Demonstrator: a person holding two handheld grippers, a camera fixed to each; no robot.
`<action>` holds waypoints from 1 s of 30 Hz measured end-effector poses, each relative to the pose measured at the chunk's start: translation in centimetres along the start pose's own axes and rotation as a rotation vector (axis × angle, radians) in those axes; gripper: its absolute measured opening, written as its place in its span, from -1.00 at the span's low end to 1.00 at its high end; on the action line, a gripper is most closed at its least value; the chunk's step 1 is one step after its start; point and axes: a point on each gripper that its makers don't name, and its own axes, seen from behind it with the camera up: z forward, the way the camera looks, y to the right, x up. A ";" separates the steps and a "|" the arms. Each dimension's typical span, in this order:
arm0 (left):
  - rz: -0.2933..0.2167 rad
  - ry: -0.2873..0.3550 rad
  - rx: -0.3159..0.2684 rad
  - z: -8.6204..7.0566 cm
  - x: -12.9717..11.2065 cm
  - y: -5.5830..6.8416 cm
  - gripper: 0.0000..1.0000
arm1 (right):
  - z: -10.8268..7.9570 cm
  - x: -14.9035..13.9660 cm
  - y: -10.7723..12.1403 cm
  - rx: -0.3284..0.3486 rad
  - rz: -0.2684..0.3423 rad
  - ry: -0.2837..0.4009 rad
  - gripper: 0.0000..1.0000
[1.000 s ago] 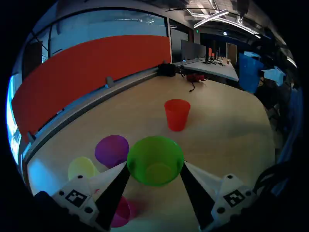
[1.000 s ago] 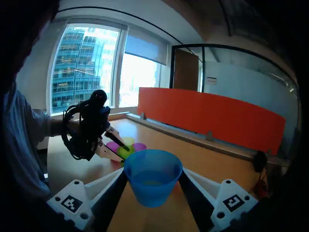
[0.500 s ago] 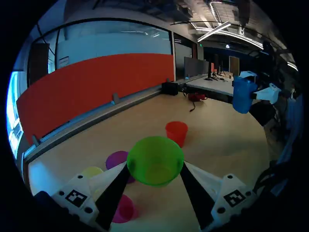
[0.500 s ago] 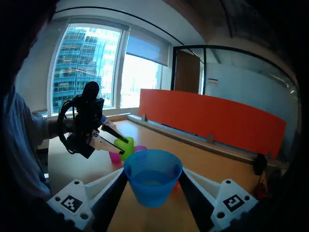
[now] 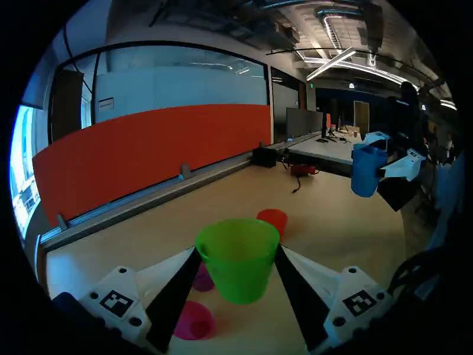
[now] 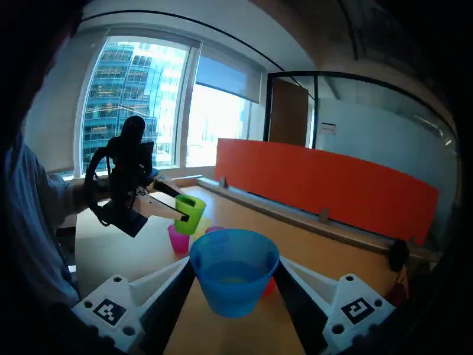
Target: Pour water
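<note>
My left gripper [image 5: 236, 251] is shut on a green cup [image 5: 238, 260], held upright well above the wooden table [image 5: 136, 236]. My right gripper [image 6: 234, 260] is shut on a blue cup [image 6: 234, 279] with water in its bottom, also upright and in the air. In the right gripper view the left gripper [image 6: 176, 207] and its green cup [image 6: 189, 214] hang to the left, apart from the blue cup. In the left gripper view the blue cup [image 5: 365, 170] and the right gripper [image 5: 387, 171] are off to the right, at about the same height.
On the table stand a red cup [image 5: 272, 220], a purple cup [image 5: 204, 279] and a pink cup [image 5: 194, 320]; a yellow cup [image 6: 202, 225] sits beside the pink cup [image 6: 178, 239]. An orange partition [image 5: 148, 142] lines the table's far edge. A person's sleeve [image 6: 35, 225] is at the left.
The left gripper has lifted the green cup up off the cluster of cups and levelled it. The blue cup in the right gripper has stayed steady, now nearer in the left gripper view.
</note>
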 end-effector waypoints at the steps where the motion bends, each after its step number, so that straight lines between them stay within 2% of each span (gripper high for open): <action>1: 0.003 0.006 0.000 -0.2 0.2 0.1 0.74 | 0.0 0.1 -0.1 0.001 -0.002 0.001 0.80; 18: 0.031 0.080 0.020 -2.7 2.8 0.2 0.74 | 0.7 1.1 -1.2 0.022 -0.023 0.013 0.80; 30: 0.026 0.130 0.020 -4.7 3.9 0.4 0.73 | 2.4 2.3 -1.9 0.059 -0.020 0.024 0.80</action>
